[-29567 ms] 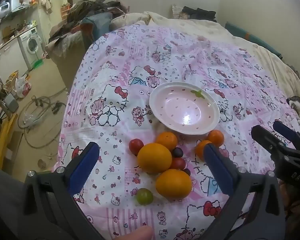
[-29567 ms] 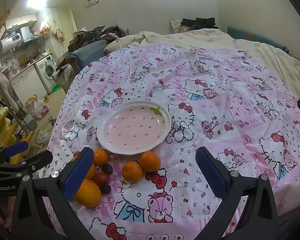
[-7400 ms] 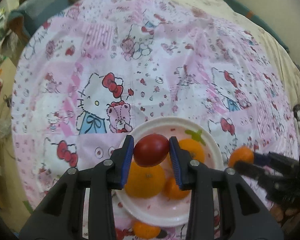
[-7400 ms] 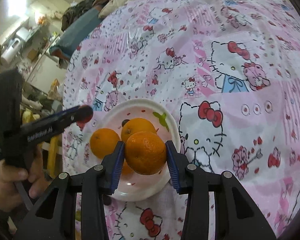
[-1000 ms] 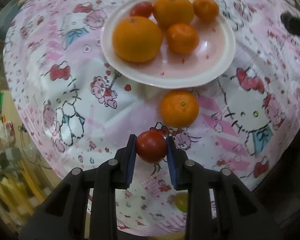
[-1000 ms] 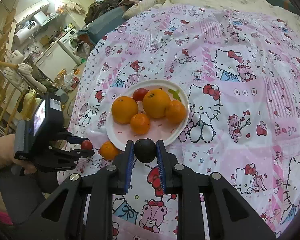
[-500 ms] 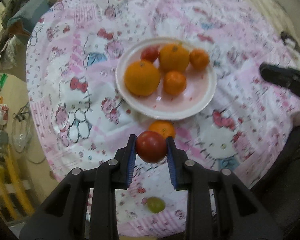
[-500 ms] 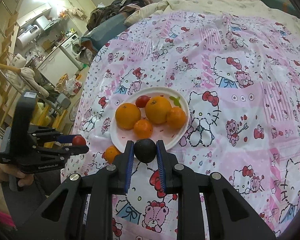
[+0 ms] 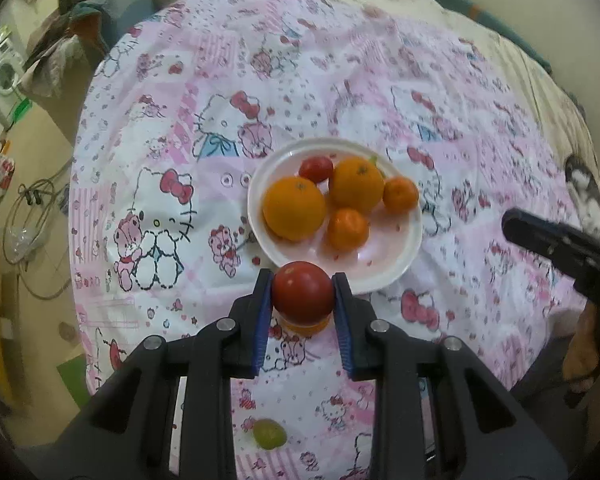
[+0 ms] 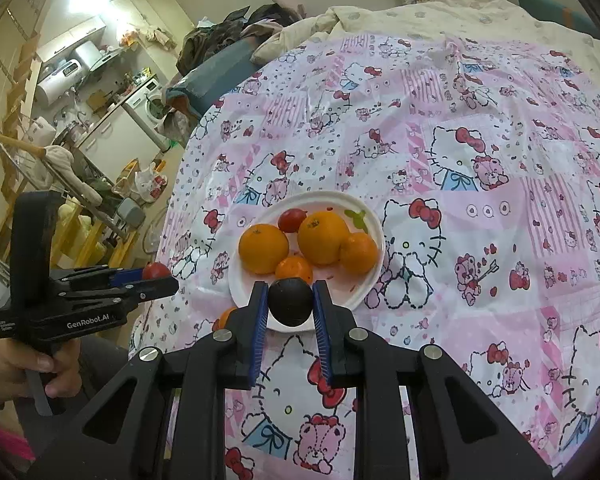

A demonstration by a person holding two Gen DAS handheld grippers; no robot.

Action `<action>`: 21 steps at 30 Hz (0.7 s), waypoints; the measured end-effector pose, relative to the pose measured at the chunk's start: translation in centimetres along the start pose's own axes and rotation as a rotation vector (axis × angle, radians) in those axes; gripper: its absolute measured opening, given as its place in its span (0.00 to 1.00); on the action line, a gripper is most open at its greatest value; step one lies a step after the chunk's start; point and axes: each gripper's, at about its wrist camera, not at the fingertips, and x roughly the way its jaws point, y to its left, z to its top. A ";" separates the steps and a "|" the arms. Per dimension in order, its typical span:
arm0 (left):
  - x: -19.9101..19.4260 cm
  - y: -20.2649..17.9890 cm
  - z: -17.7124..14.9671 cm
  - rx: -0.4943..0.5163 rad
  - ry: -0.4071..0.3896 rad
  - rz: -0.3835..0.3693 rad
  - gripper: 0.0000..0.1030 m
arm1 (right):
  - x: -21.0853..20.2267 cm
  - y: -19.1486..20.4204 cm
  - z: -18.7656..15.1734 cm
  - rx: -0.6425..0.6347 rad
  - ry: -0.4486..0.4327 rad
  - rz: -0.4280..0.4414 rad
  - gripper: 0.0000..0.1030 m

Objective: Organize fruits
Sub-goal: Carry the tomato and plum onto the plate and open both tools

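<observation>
Left gripper (image 9: 303,300) jaws clamp a round red tomato (image 9: 302,293); right gripper (image 10: 289,307) jaws clamp a small dark plum (image 10: 290,301). Both hang above the near rim of the white strawberry-print plate (image 9: 396,268), which lies just ahead. One orange (image 10: 225,317) and a green grape (image 9: 269,433) remain on the pink cartoon-print bedcover (image 9: 380,80).

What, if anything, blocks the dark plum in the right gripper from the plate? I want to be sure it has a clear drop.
Nothing visible does. The right gripper holds the dark plum over the near rim of the plate. The oranges and tomato sit toward the plate's far side, leaving its near part bare.
</observation>
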 end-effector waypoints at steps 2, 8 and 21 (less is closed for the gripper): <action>0.0 0.1 0.3 -0.017 -0.013 -0.001 0.24 | 0.2 0.0 0.2 0.009 -0.001 -0.001 0.23; 1.0 0.2 1.2 -0.061 -0.016 -0.017 0.24 | 1.3 -0.5 0.4 0.040 0.013 -0.005 0.23; 5.3 0.7 1.3 -0.124 0.022 -0.069 0.24 | 6.3 -2.8 -0.3 0.160 0.134 0.010 0.23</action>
